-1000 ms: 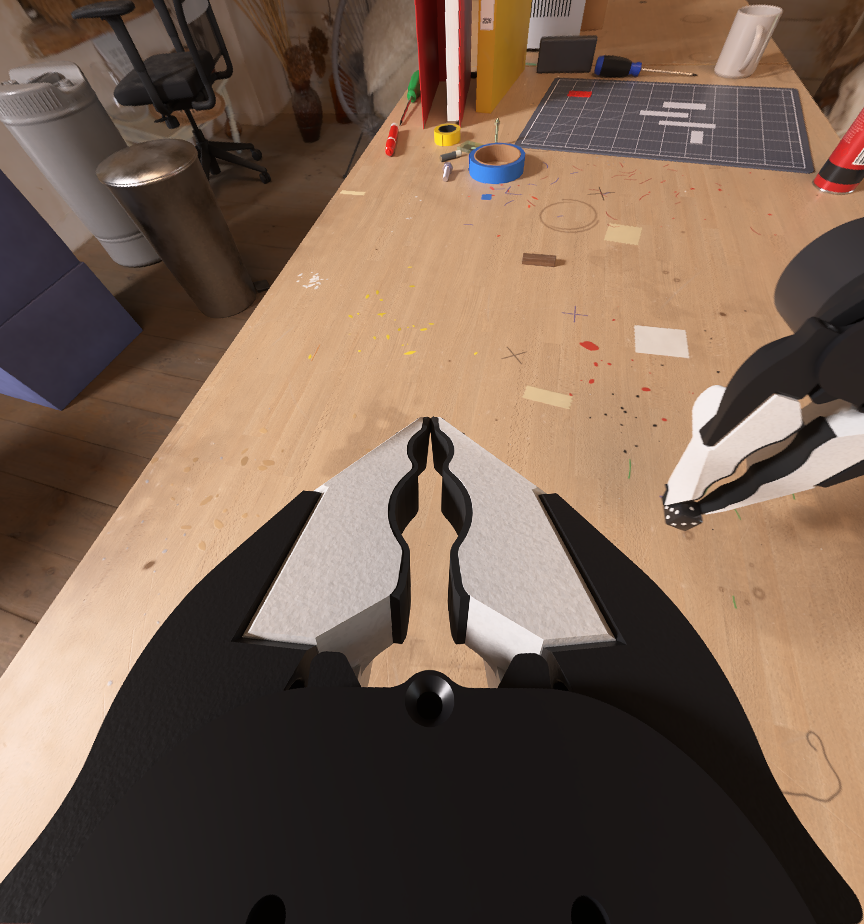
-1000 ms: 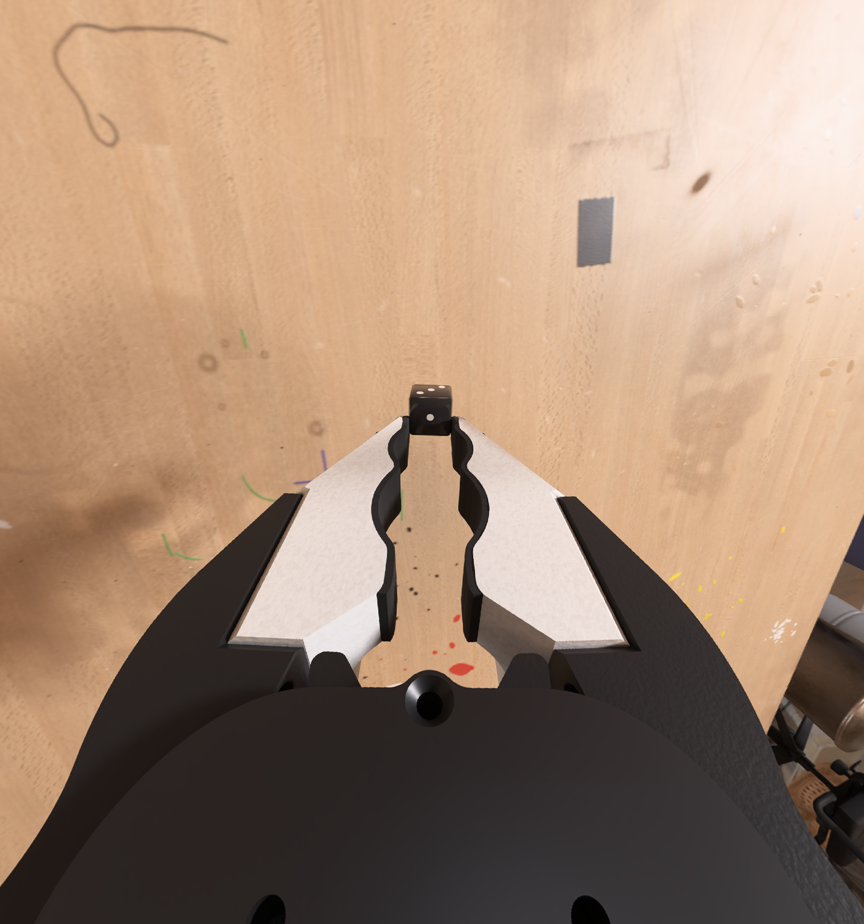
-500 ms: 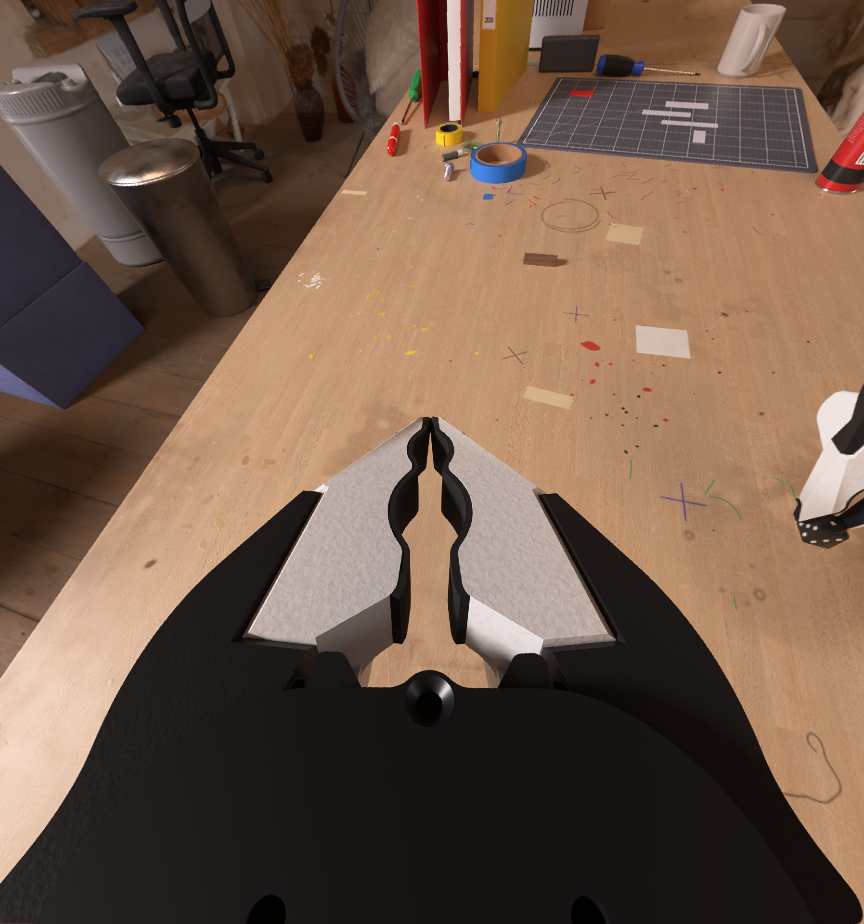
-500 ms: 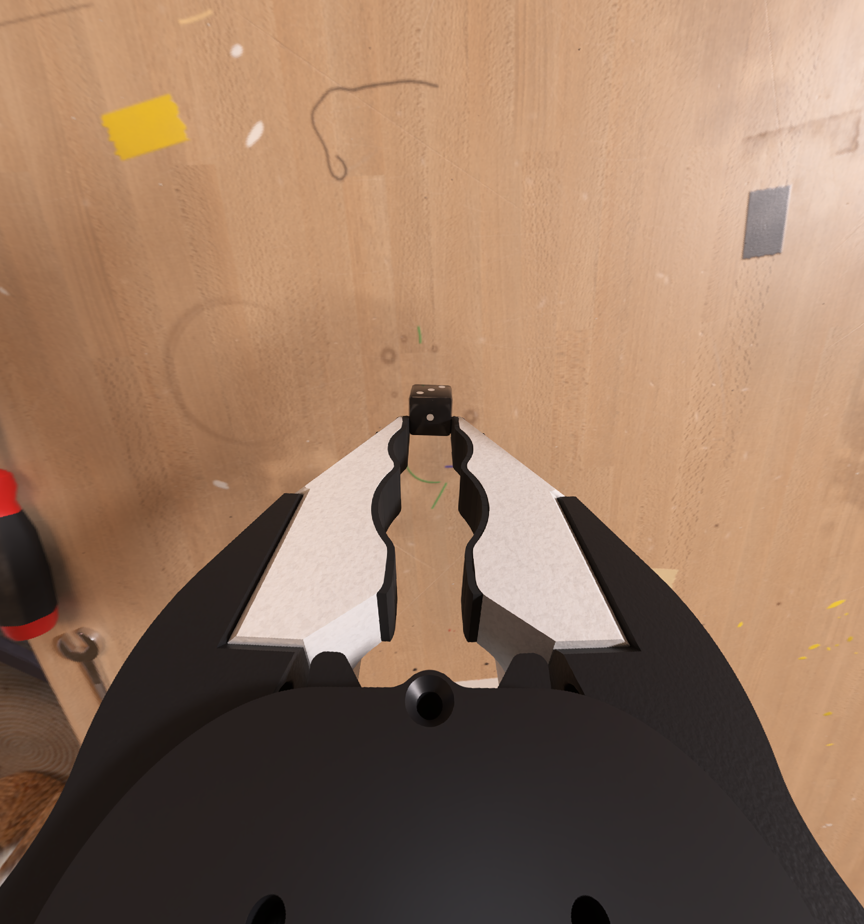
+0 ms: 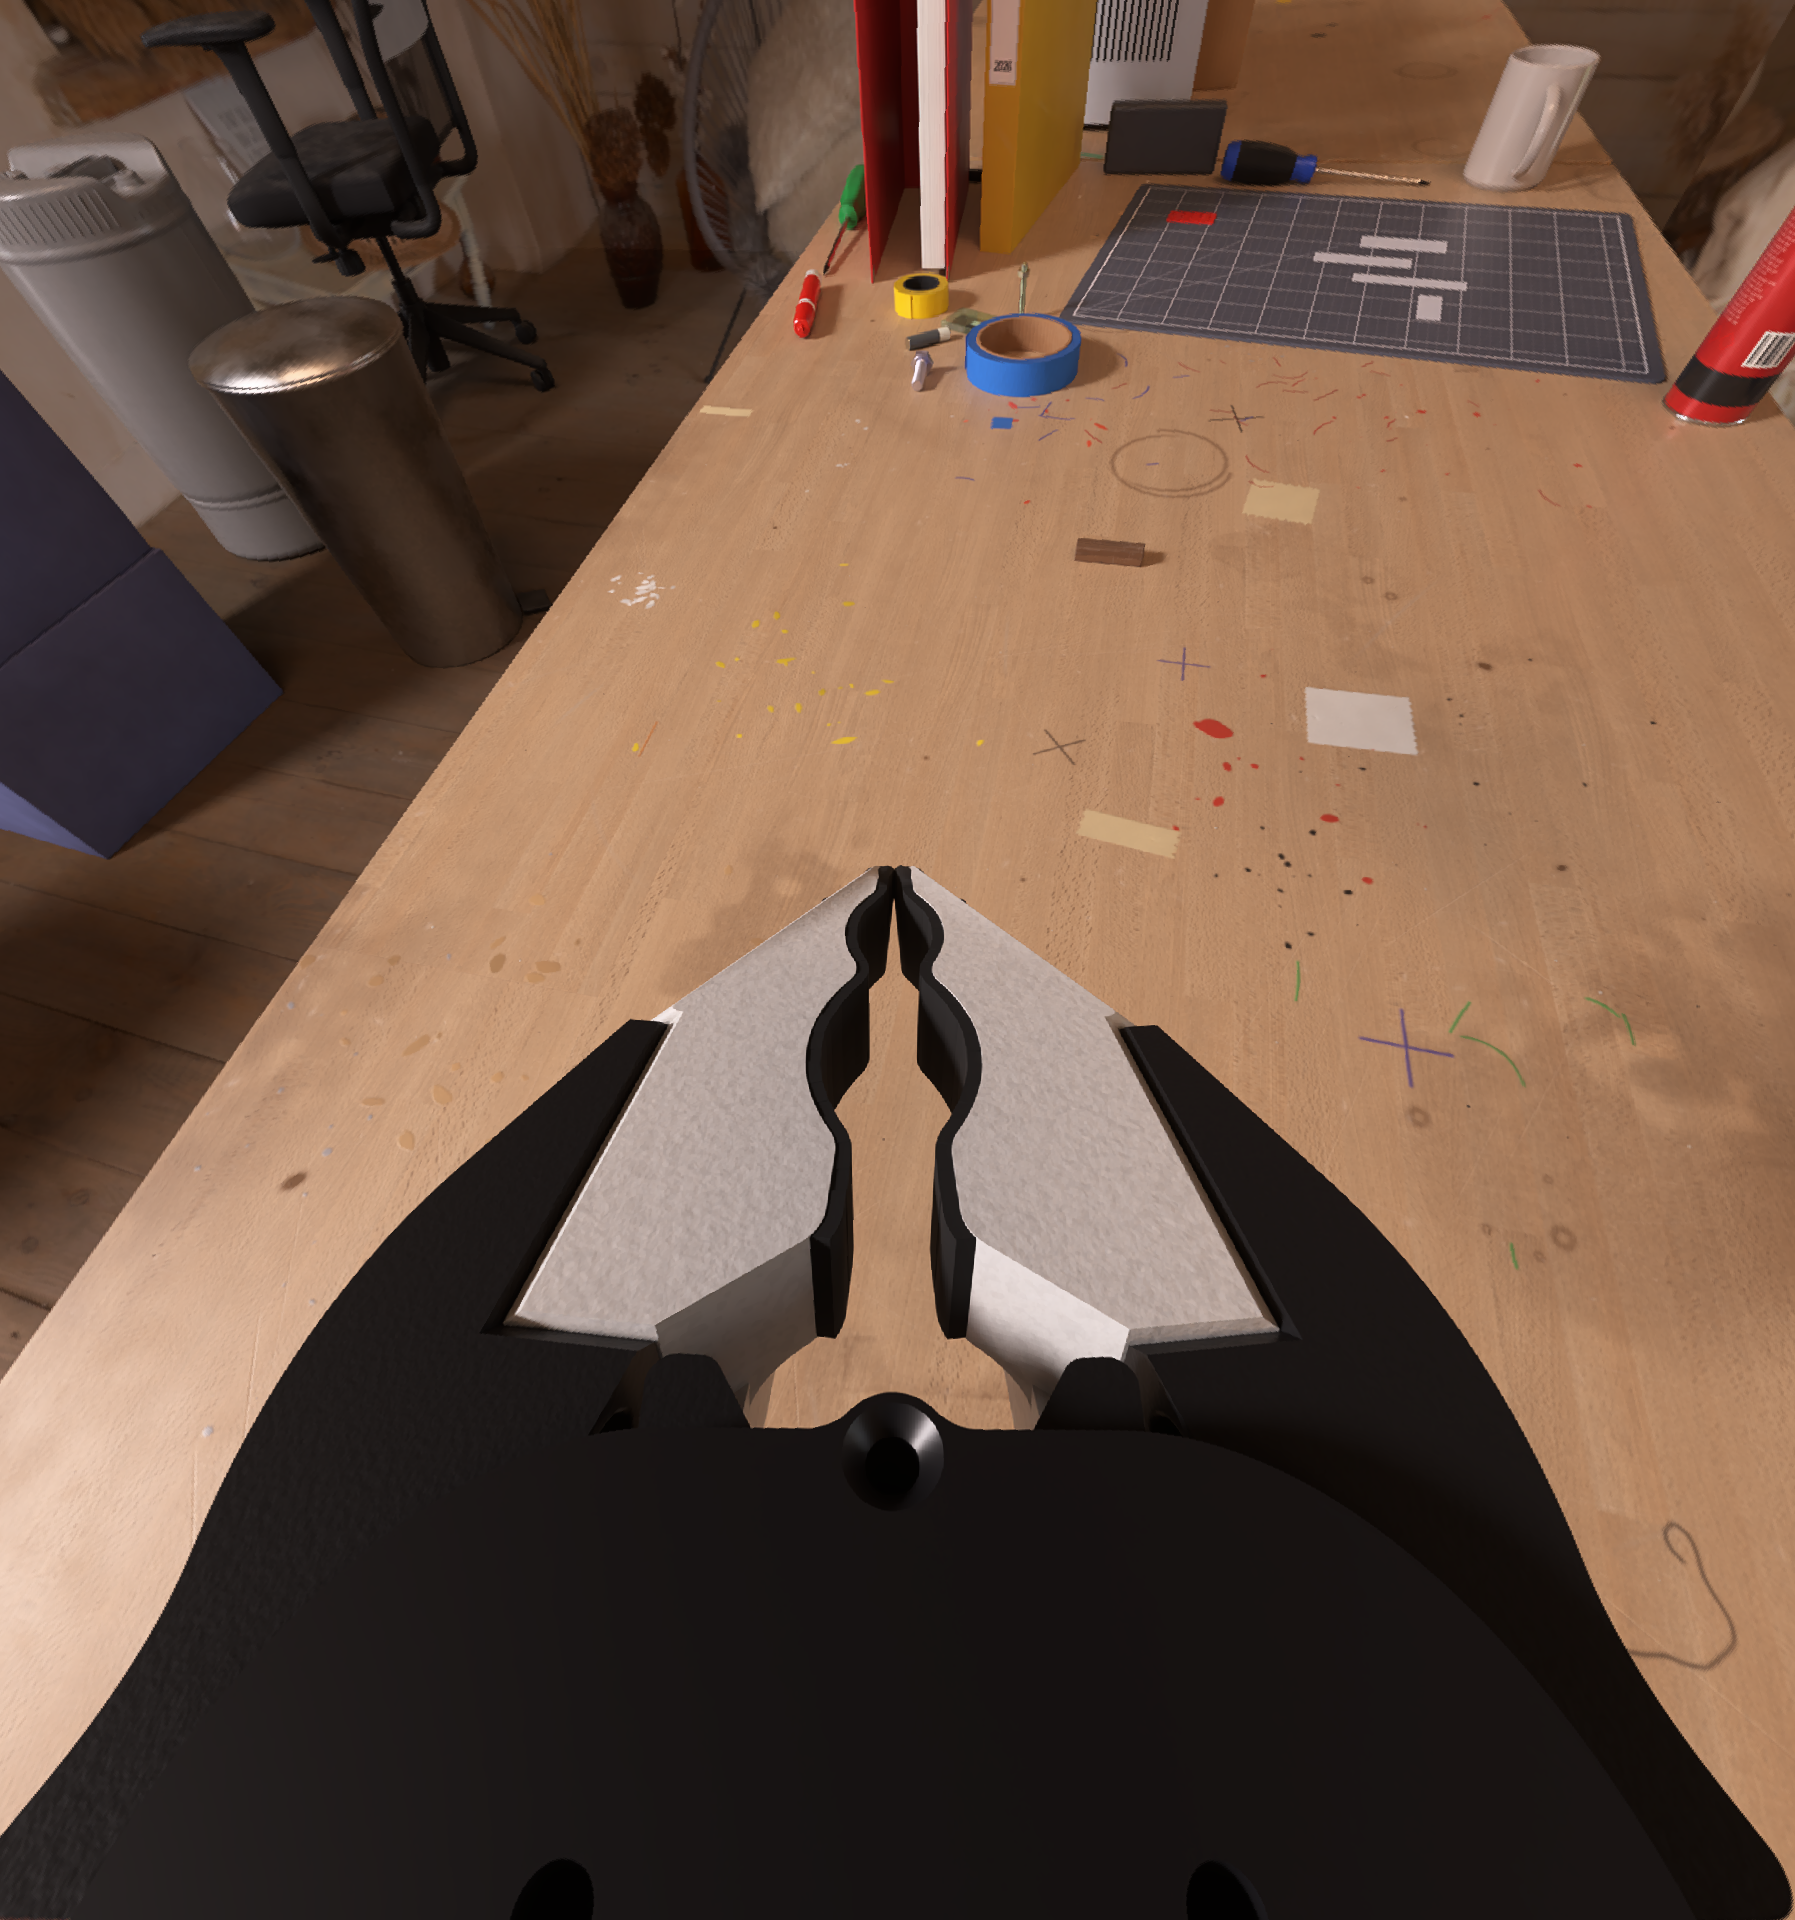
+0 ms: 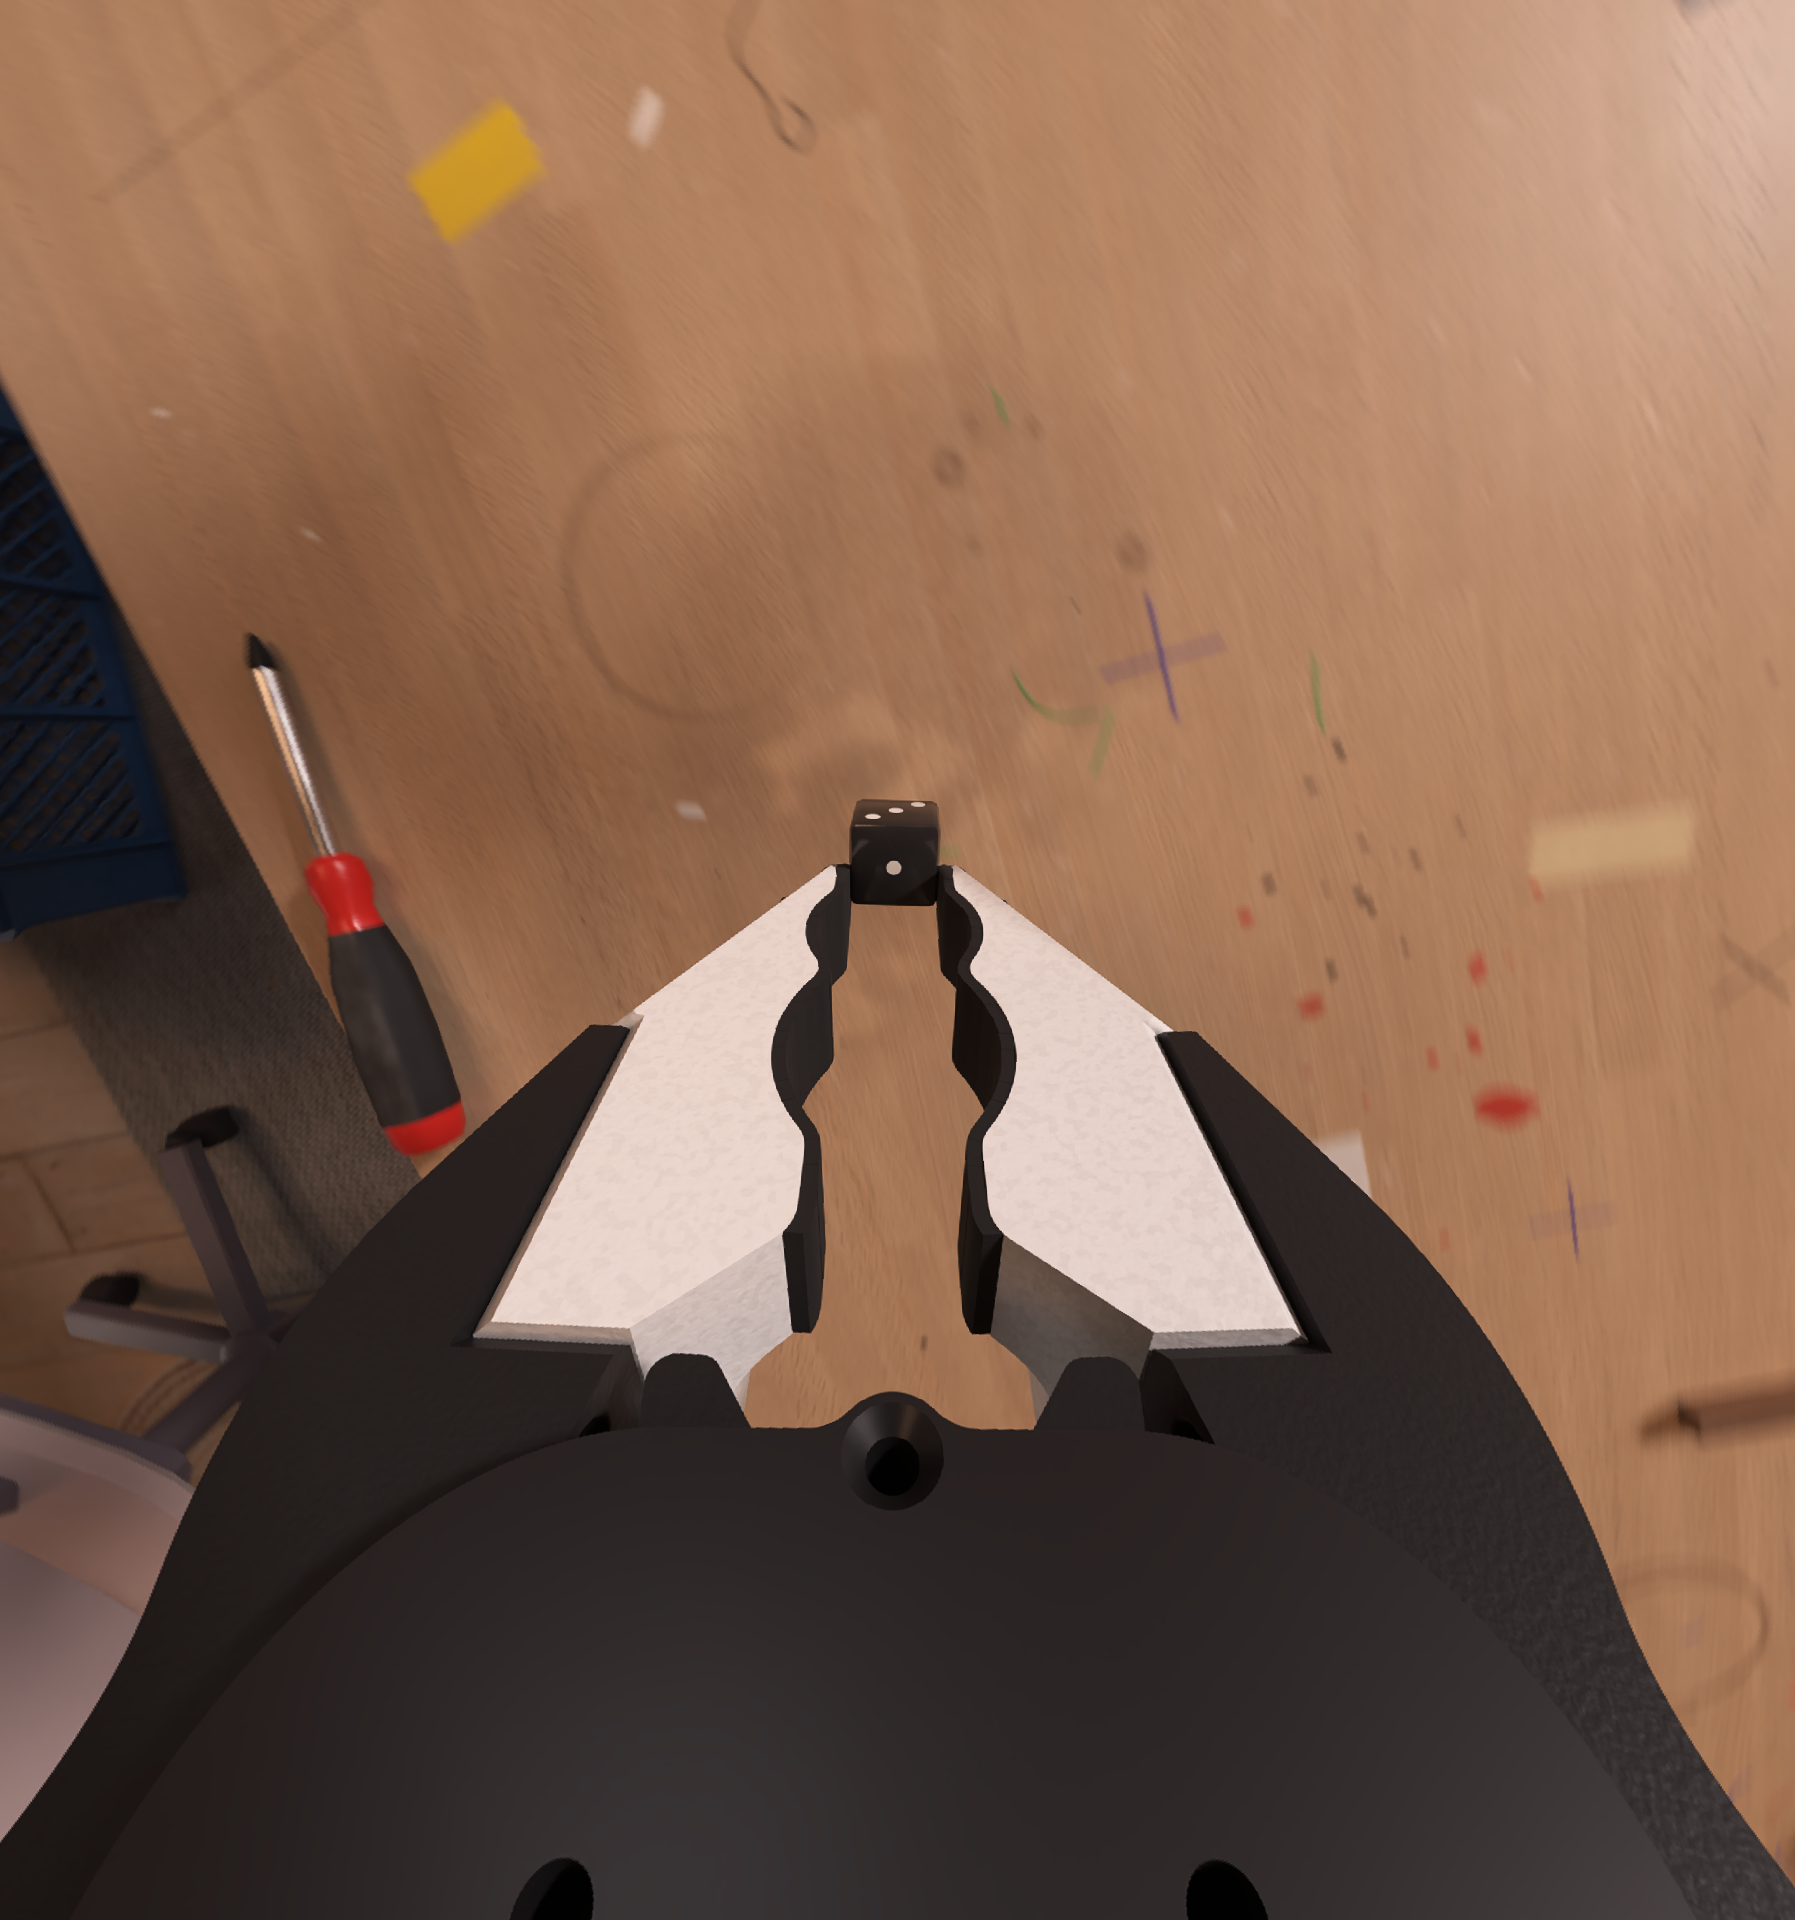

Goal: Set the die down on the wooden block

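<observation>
Your right gripper [image 6: 894, 881] pinches the small black die [image 6: 894, 852] by two opposite faces at its fingers' very tips, above the desk [image 6: 1288, 312]. Judge it light, rigid and slick; keep that flat-faced hold. The wooden block [image 5: 1109, 552] lies mid-desk toward the far edge. Your left gripper [image 5: 893, 883] has its fingers closed, empty.

The small black cube die [image 6: 894, 854] carries white pips. The little rectangular wooden block [image 5: 1109, 552] is dark brown against the pale tan wooden table [image 5: 872, 623], which is flecked with red, yellow and black paint specks (plus thin green and purple pen strokes). The flat cutting mat [image 5: 1371, 275] is dark grey with a fine white grid. The roll of tape [image 5: 1023, 354] is bright blue.
</observation>
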Controlling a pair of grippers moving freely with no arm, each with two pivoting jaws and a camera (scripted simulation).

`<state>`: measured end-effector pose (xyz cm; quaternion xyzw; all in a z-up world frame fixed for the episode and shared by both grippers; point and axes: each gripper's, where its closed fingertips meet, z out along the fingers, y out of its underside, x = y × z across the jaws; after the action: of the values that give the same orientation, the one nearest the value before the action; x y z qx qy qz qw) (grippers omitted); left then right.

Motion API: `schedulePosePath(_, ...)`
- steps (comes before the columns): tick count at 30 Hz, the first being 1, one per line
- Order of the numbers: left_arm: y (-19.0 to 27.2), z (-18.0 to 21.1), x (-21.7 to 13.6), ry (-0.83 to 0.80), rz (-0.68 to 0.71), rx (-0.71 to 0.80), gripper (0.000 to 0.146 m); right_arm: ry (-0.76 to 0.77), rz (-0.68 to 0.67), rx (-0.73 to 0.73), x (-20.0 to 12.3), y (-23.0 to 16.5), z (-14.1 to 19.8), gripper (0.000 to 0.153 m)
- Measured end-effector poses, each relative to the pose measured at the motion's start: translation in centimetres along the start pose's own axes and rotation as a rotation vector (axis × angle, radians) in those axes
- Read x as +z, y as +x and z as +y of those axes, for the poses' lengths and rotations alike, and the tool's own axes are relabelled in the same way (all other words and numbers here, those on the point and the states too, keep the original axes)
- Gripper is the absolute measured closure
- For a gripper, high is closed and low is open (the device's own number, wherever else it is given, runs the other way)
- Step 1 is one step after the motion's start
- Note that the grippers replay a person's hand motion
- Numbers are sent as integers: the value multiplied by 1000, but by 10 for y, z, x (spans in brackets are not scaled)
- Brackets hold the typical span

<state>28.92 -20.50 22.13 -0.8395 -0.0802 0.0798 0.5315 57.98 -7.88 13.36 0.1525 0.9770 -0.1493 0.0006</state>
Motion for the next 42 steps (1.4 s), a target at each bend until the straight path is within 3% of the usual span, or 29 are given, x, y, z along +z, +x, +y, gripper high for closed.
schedulePosePath(5, 0, 0, 0, 2, 1, -6, 146, 33, 193, 204, -65, 47, 51, 137)
schedulePosePath(9, 0, 0, 0, 6, 4, -14, 146, 107, 372, 453, -128, 126, 101, 137)
schedulePosePath(12, 0, 0, 0, 8, 5, -13, 146, 131, 393, 710, -142, 194, 150, 137)
schedulePosePath(16, 0, 0, 0, 11, 10, -15, 146, 103, 333, 957, -105, 263, 205, 137)
schedulePosePath(21, 0, 0, 0, 12, 13, -12, 146, 35, 317, 1121, -52, 307, 249, 137)
schedulePosePath(29, 0, 0, 0, 7, 14, -6, 146, -31, 246, 1189, -4, 331, 255, 137)
schedulePosePath(42, 0, 0, 0, 3, 8, -3, 146, -121, 256, 1239, 23, 342, 262, 134)
